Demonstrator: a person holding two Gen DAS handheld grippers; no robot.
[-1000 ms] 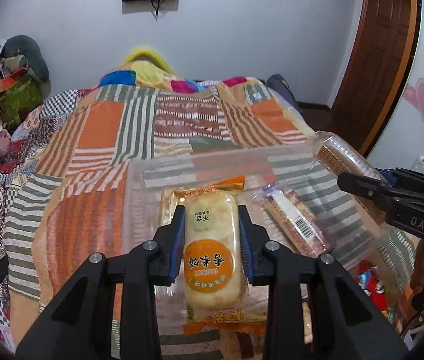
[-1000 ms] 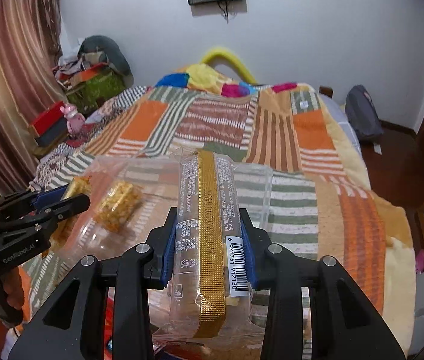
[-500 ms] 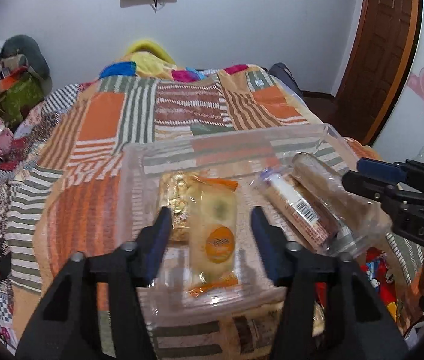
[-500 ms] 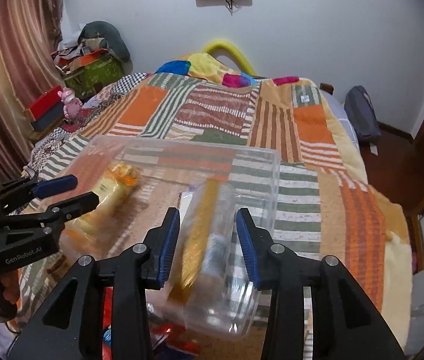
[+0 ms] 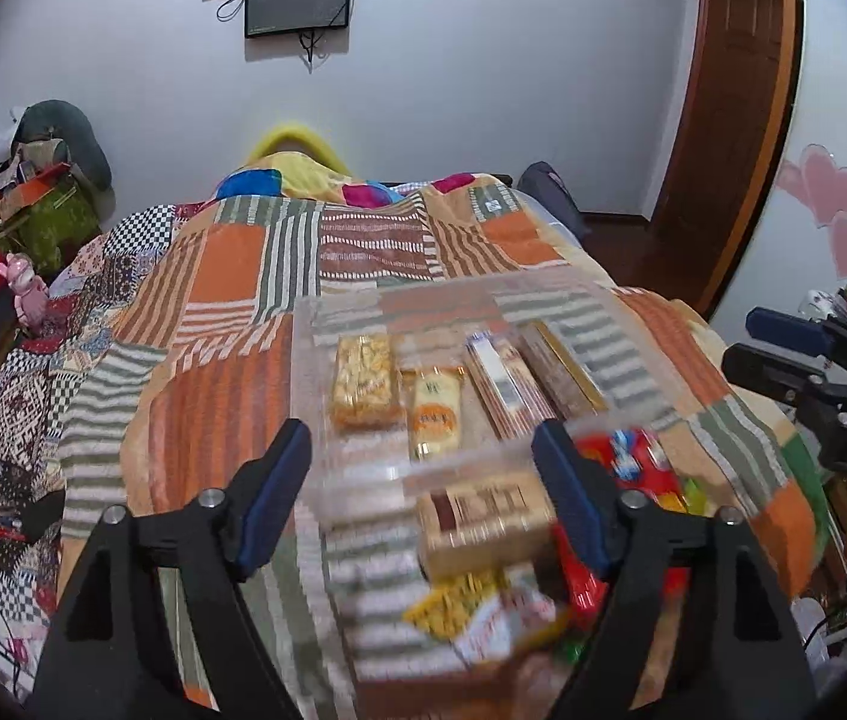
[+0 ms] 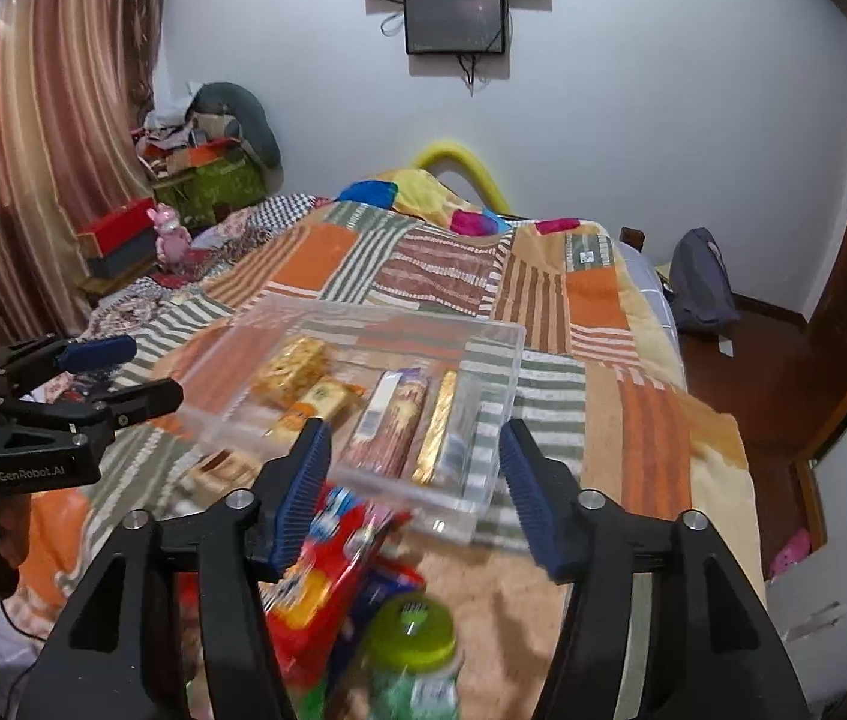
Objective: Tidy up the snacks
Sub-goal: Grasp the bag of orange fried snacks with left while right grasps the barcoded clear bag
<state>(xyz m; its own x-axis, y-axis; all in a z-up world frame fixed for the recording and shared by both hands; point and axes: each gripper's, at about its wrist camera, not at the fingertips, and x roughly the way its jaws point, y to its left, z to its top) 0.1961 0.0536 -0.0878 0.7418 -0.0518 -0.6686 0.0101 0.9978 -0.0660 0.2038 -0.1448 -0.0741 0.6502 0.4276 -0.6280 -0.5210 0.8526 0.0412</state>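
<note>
A clear plastic bin (image 5: 327,324) (image 6: 501,360) sits on the patchwork bed. In it lie a crispy yellow bar (image 5: 362,383) (image 6: 294,369), an orange-label rice cake (image 5: 436,414) (image 6: 315,402), a brown wafer pack with a barcode (image 5: 504,387) (image 6: 390,420) and a gold-striped pack (image 5: 561,369) (image 6: 441,426). My left gripper (image 5: 423,492) is open and empty, in front of the bin. My right gripper (image 6: 414,489) is open and empty, at the bin's near edge. Loose snacks lie in front: a tan boxed snack (image 5: 483,522), a red packet (image 6: 327,576) (image 5: 633,462).
A green-capped bottle (image 6: 411,654) stands close below my right gripper. A yellow packet (image 5: 459,600) lies near the tan box. Clutter, a red box (image 6: 117,228) and a pink toy (image 6: 168,234) sit left of the bed. A door (image 5: 723,120) is at right.
Both grippers let go of their snacks into the bin, opened wide and drew back toward the near pile. The rice cake and gold-striped pack now lie in the bin.
</note>
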